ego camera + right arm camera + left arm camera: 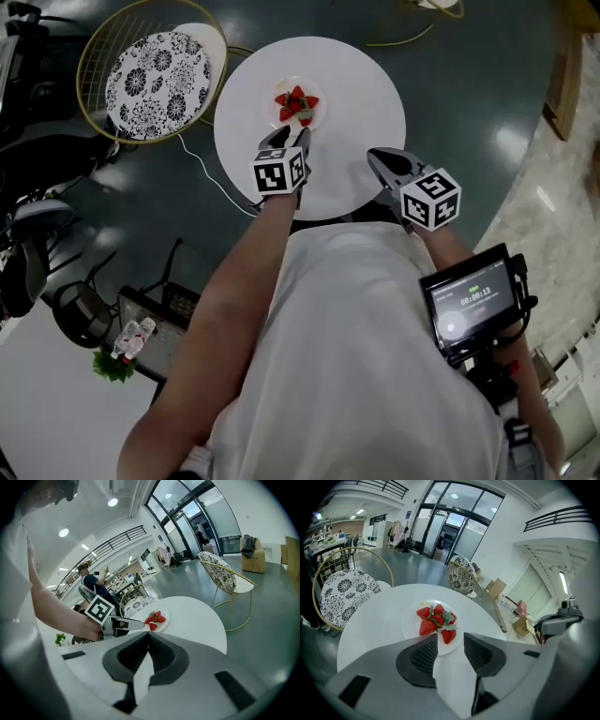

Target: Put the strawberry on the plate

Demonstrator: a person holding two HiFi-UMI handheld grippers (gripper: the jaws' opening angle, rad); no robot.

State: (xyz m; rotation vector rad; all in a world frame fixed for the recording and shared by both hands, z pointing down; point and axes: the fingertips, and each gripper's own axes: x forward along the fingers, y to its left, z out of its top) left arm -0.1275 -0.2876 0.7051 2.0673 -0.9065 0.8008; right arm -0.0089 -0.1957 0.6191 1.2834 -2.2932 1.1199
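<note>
Now, strawberry [447,635] on plate [410,621], tip toward spread-jawed left gripper [291,138], right gripper [148,637] closed

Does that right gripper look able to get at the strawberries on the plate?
Probably yes. The table between the right gripper and the plate of strawberries is bare; the left gripper sits at the plate's near edge, to one side. The right jaws are together, so they'd need opening.
</note>
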